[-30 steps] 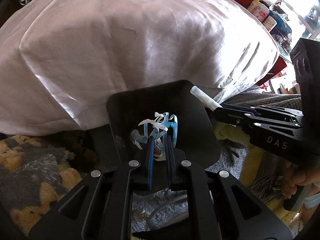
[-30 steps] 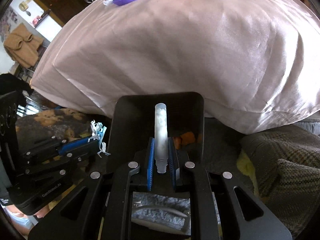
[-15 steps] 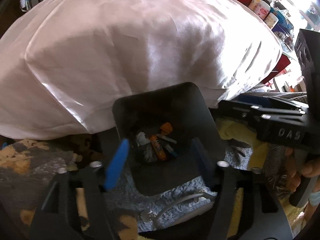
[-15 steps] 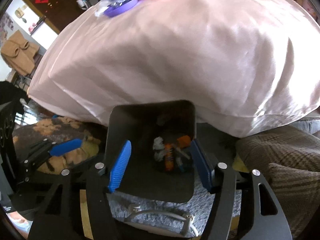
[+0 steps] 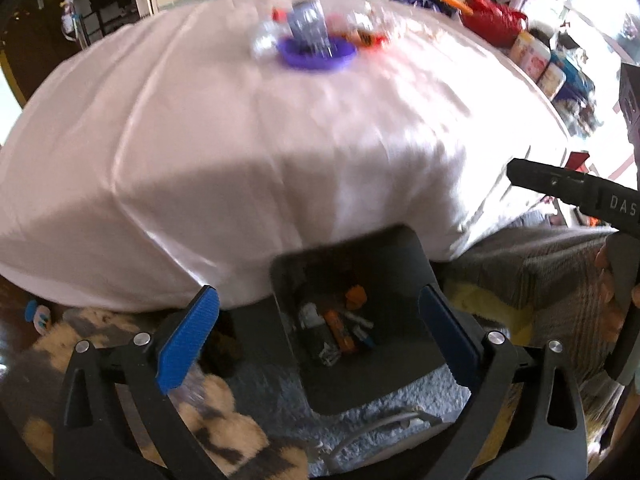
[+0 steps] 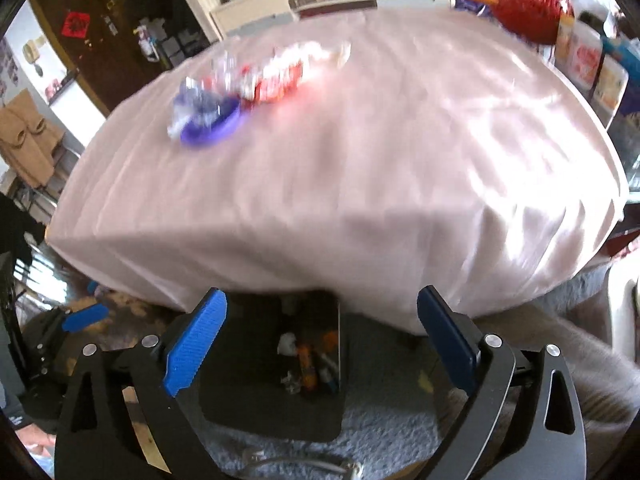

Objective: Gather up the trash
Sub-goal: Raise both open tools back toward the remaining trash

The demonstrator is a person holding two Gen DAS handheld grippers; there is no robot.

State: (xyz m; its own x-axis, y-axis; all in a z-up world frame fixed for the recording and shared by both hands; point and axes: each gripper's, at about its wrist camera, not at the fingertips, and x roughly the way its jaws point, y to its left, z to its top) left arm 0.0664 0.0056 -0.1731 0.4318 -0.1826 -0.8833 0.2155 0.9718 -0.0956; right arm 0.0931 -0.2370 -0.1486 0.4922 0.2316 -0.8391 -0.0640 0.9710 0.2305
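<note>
Where the white-draped desk [image 5: 248, 152] drops to the floor, a black bin [image 5: 360, 320] holds orange and white trash [image 5: 340, 328]. Above the bin: left gripper [image 5: 316, 332], right gripper [image 6: 320, 340], jaws spread wide, empty. Beyond the bin, on the desk: purple dish [image 5: 316, 54], wrappers [image 6: 276, 76].

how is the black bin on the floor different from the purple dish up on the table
The black rectangular trash bin stands on the floor rug below the table edge; the shallow round purple dish sits on the white tablecloth. The bin is deep with small scraps at its bottom; the dish has clear crumpled plastic piled above its rim. Both hold trash.
</note>
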